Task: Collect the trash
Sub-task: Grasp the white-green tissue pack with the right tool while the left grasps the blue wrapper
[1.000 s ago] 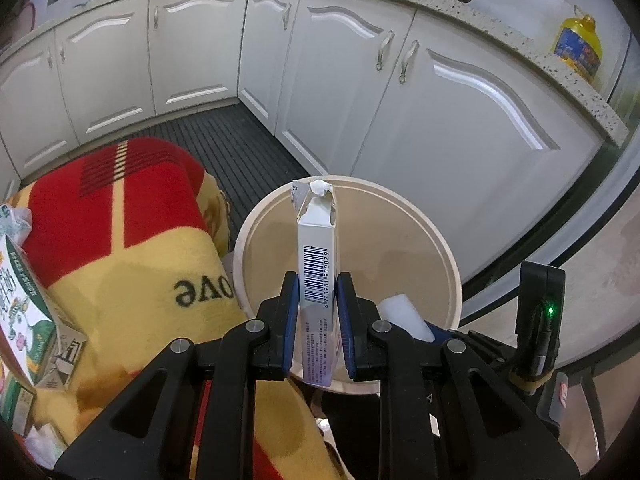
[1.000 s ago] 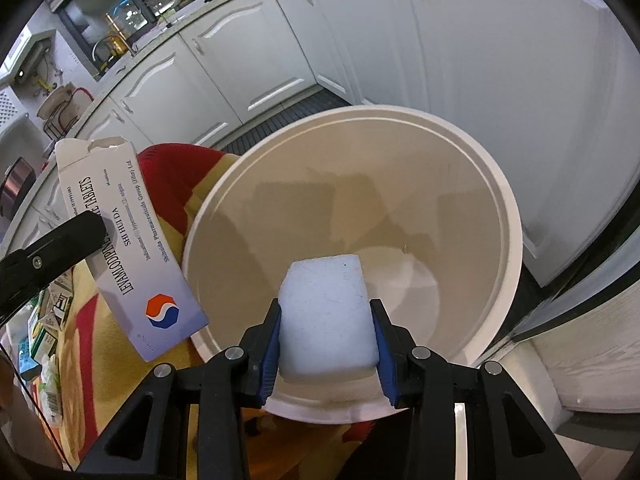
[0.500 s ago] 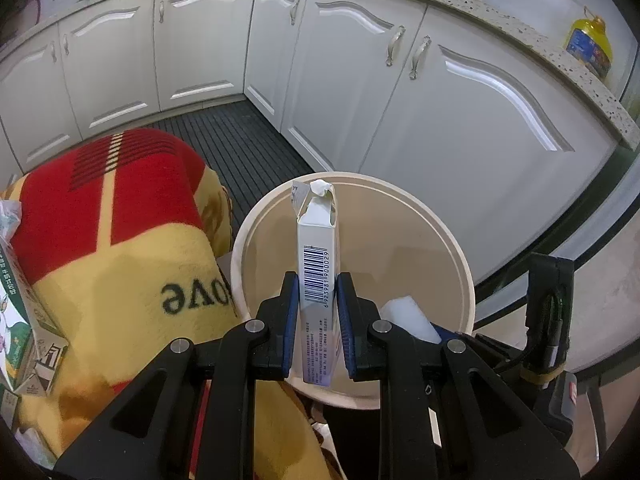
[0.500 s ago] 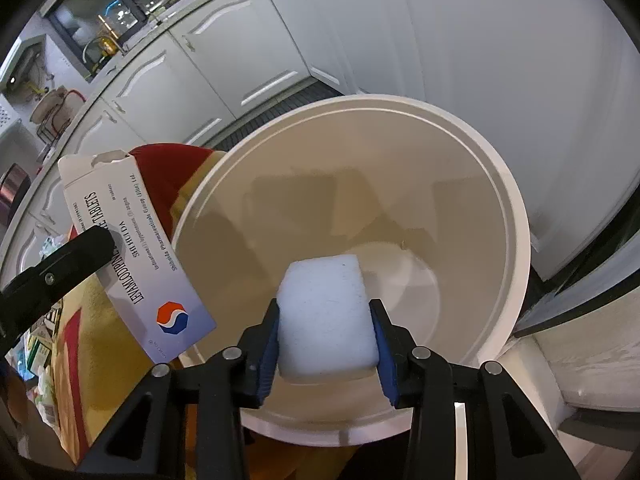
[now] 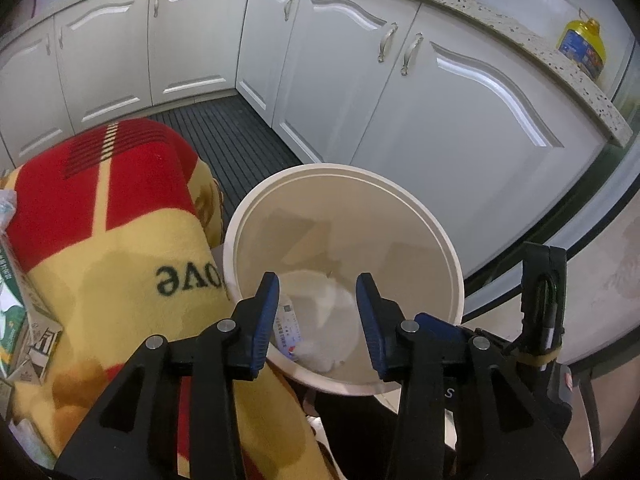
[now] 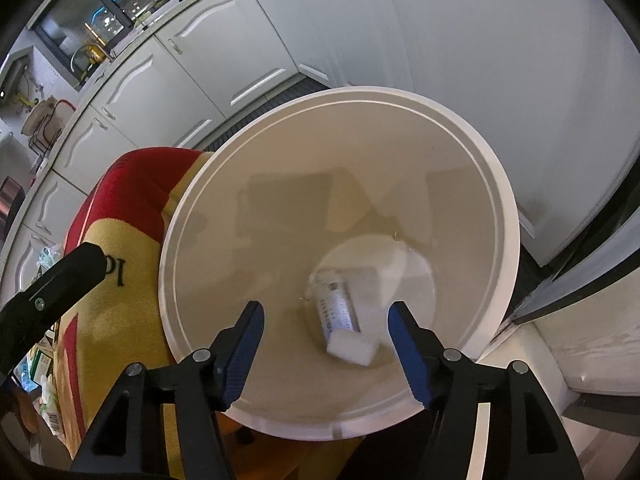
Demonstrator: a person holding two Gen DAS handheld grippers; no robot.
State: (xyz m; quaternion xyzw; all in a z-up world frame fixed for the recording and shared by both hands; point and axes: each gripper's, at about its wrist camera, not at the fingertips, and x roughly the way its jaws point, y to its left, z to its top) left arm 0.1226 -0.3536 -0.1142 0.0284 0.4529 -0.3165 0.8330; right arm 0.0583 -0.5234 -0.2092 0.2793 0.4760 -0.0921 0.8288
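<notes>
A round cream trash bin (image 5: pixel 440 240) (image 6: pixel 500 184) stands on the floor beside the table. At its bottom lie a white carton box (image 6: pixel 337 307) (image 5: pixel 289 330) and a white foam block (image 6: pixel 352 348) (image 5: pixel 320 354). My left gripper (image 5: pixel 316 316) is open and empty above the bin's near rim. My right gripper (image 6: pixel 326 344) is open and empty above the bin's near rim; the left gripper's black arm (image 6: pixel 52 284) shows at its left.
A red and yellow blanket (image 5: pixel 120 240) (image 6: pixel 120 216) covers the table left of the bin. Green and white packaging (image 5: pixel 16 312) lies at the far left. White kitchen cabinets (image 5: pixel 440 100) run behind the bin, with a yellow oil bottle (image 5: pixel 582 46) on the counter.
Both grippers have opened. The carton has dropped from the left gripper and the foam block from the right gripper into the bin.
</notes>
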